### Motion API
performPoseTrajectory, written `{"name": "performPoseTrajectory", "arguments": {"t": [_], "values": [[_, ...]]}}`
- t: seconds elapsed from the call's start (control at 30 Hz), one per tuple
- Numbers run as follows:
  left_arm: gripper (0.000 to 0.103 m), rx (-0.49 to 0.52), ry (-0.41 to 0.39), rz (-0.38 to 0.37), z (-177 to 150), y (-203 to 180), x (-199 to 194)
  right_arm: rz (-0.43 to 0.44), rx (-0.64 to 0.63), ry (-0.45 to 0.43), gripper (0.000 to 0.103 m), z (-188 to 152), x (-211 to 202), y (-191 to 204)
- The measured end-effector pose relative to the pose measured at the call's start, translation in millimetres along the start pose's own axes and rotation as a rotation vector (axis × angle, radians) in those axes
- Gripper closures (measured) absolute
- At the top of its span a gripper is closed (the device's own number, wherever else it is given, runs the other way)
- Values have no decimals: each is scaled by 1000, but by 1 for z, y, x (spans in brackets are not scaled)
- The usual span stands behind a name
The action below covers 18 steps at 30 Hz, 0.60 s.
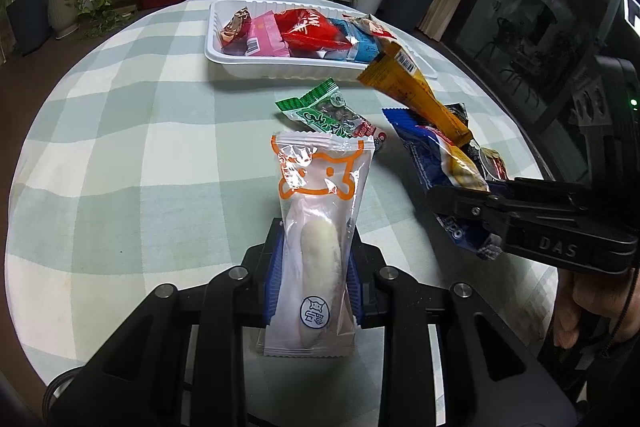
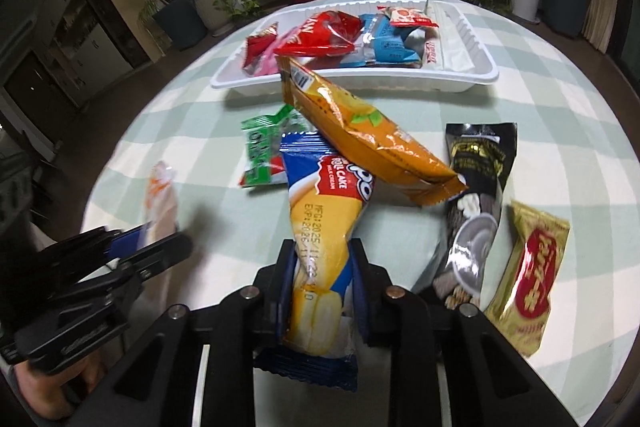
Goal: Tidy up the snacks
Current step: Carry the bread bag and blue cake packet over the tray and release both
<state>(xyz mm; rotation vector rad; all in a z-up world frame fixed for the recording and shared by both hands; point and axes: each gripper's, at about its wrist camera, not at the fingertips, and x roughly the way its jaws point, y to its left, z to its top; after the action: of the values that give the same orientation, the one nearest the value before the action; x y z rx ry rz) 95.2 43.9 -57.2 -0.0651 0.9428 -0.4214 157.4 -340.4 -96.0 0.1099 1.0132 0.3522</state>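
My left gripper (image 1: 314,247) is shut on a clear white snack pack with an orange cat outline (image 1: 316,227), held above the table. My right gripper (image 2: 322,263) is shut on a blue and yellow roll cake pack (image 2: 324,239); an orange pack (image 2: 368,139) rests across its top end. A white tray (image 1: 218,27) at the far side holds several snacks; it also shows in the right wrist view (image 2: 476,67). A green pack (image 1: 326,111) lies on the checked cloth between the tray and the grippers.
A black pack (image 2: 476,187) and a gold and red pack (image 2: 528,267) lie on the table at the right. The round table has a green and white checked cloth (image 1: 140,147). Potted plants and a white cabinet stand beyond.
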Motion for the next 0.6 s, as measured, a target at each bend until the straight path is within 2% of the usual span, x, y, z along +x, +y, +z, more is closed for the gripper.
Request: {"name": "performPoseTrajectory", "arguments": {"t": [0.37, 0.6], "values": [[78, -3, 1, -11, 0, 0, -3, 140, 20, -15, 75, -11, -18, 8], [78, -15, -16, -21, 3, -1, -9, 183, 47, -27, 75, -18, -31, 3]]}}
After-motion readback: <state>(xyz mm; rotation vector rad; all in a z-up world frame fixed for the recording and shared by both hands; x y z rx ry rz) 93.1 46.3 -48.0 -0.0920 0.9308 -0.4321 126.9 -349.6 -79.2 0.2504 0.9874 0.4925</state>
